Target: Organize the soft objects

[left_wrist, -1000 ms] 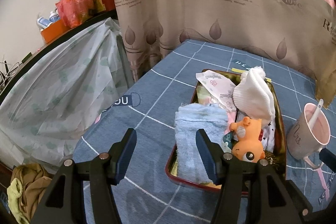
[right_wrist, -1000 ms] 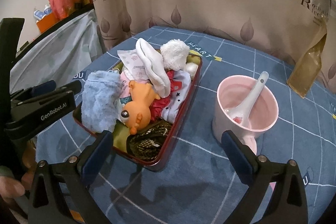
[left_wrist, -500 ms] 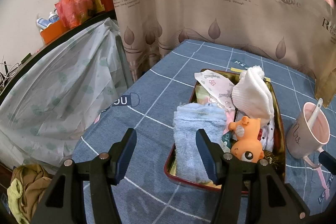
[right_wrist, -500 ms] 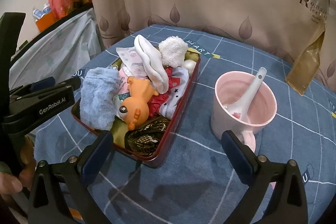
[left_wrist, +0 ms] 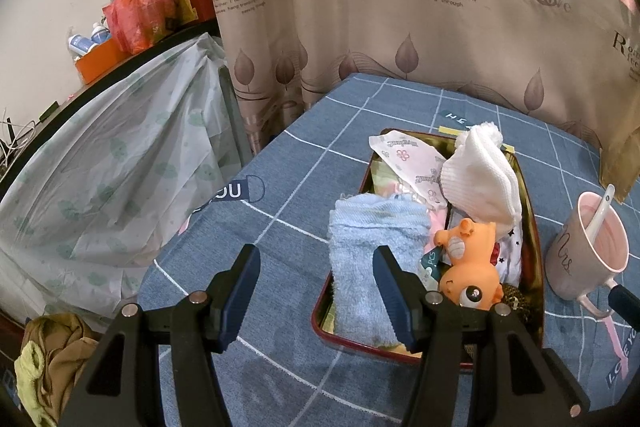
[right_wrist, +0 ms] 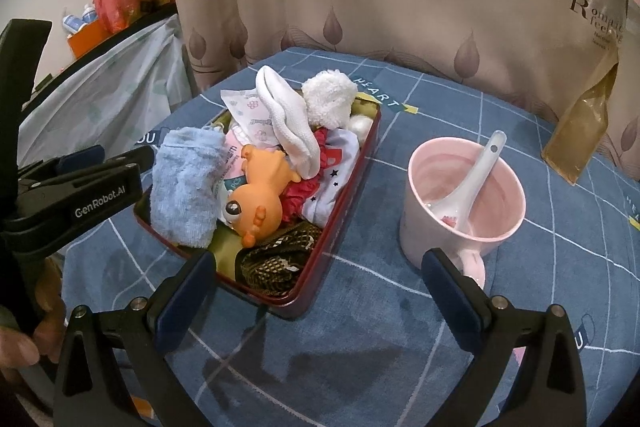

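A dark red tray (left_wrist: 320,311) on the blue checked tablecloth is heaped with soft things. In it lie a folded light-blue towel (left_wrist: 368,251), an orange rubber toy (left_wrist: 472,267), a white knitted sock (left_wrist: 480,183), a flower-printed packet (left_wrist: 408,163), a fluffy white ball (right_wrist: 330,99) and a dark mesh piece (right_wrist: 276,259). My left gripper (left_wrist: 315,249) hangs open above the tray's near left corner and holds nothing. Its right finger overlaps the towel in that view. My right gripper (right_wrist: 319,257) is open wide above the tray's (right_wrist: 348,211) near end, also empty.
A pink mug (right_wrist: 464,199) with a white spoon stands right of the tray. A yellowish packet (right_wrist: 580,131) leans on the curtain at the back right. The table ends at the left, beside plastic-covered furniture (left_wrist: 100,167) and a clothes heap (left_wrist: 48,359).
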The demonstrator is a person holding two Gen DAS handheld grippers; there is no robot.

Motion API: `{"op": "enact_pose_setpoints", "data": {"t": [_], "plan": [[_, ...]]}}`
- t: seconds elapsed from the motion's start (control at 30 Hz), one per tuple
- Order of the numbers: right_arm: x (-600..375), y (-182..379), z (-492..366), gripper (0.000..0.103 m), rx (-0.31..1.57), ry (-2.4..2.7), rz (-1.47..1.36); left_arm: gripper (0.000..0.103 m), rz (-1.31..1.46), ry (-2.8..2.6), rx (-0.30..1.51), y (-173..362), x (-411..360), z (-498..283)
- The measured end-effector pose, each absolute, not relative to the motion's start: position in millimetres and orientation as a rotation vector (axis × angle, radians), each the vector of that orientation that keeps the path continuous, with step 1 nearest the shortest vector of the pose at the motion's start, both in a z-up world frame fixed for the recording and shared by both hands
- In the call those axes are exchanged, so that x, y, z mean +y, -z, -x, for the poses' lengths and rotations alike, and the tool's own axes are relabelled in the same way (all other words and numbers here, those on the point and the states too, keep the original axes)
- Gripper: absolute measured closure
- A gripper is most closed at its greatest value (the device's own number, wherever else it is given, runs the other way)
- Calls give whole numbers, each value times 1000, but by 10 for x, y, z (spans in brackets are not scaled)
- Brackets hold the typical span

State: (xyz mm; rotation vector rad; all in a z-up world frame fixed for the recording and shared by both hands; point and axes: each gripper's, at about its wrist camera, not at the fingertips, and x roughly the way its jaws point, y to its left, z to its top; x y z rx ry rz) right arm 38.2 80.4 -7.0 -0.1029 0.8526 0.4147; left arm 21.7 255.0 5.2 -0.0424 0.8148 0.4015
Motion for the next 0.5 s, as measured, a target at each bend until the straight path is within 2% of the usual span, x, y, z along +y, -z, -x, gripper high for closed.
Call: {"op": "enact_pose_setpoints", "data": {"t": [0.5], "plan": [[816, 72, -384, 1, 850, -416, 108, 43, 43, -400, 817, -45, 2549, -219]]}}
